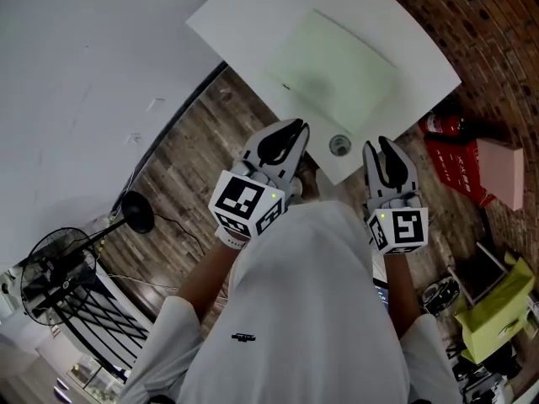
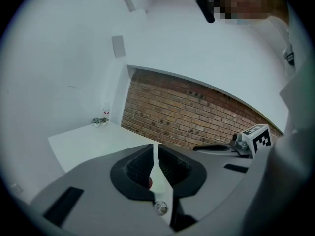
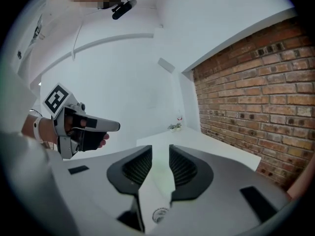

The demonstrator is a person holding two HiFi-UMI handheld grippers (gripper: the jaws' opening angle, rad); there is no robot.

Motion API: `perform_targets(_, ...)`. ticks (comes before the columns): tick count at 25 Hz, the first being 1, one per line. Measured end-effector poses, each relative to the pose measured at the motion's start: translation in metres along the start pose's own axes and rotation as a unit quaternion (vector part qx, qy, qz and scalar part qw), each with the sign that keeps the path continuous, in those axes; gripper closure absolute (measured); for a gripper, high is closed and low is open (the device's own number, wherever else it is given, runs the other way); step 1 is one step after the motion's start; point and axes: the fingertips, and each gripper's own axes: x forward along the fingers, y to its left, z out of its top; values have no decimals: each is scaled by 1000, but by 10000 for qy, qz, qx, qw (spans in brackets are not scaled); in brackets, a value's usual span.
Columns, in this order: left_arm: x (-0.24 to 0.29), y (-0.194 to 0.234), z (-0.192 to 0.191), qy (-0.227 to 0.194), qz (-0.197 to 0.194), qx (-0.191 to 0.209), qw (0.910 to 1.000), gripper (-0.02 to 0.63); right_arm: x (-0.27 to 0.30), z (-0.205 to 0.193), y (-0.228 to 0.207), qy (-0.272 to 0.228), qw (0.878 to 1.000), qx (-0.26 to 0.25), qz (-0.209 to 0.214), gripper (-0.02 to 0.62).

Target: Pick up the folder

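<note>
Two empty grippers hover short of the table (image 1: 244, 19), the folder (image 1: 333, 70) flat ahead of their tips: left gripper (image 1: 297, 128) pinched together, right gripper (image 1: 380, 144) slightly parted, likely for its edge

Workroom, studio-like — white table (image 1: 244, 19) against brick wall (image 1: 493, 23); fan (image 1: 50, 276) well left of table, fire extinguisher (image 1: 438, 124) just beside it.
</note>
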Motion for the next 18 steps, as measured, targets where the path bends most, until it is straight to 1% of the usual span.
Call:
perform_targets(3,16,7,0,54,-116,-152,9998,575,13,-6,-12,69,9998,182,1,458)
perform_targets(4,21,9,0,67,-184,-237,9995,537,18,-8,-16,94,9996,255,-2,437)
perform_targets(5,26,10,-1,104,-240,-289,9992,479,22,-10,-20,120,9994,338,-6,417)
perform_targets(6,30,11,-2,162,-276,-292,9991,442,26,-12,-24,143,9990,418,-12,398)
perform_targets(9,45,17,-5,332,-313,-153,9988,380,36,-17,-35,201,9980,598,-39,337)
perform_targets(12,62,22,-6,467,-402,-46,9981,289,48,-25,-46,316,9961,825,-53,277)
perform_targets(14,72,27,-5,488,-444,-42,9978,269,55,-32,-52,414,9943,983,-49,233)
perform_targets(18,89,45,-7,612,-341,32,9975,257,72,-44,-59,593,9916,1142,-110,129)
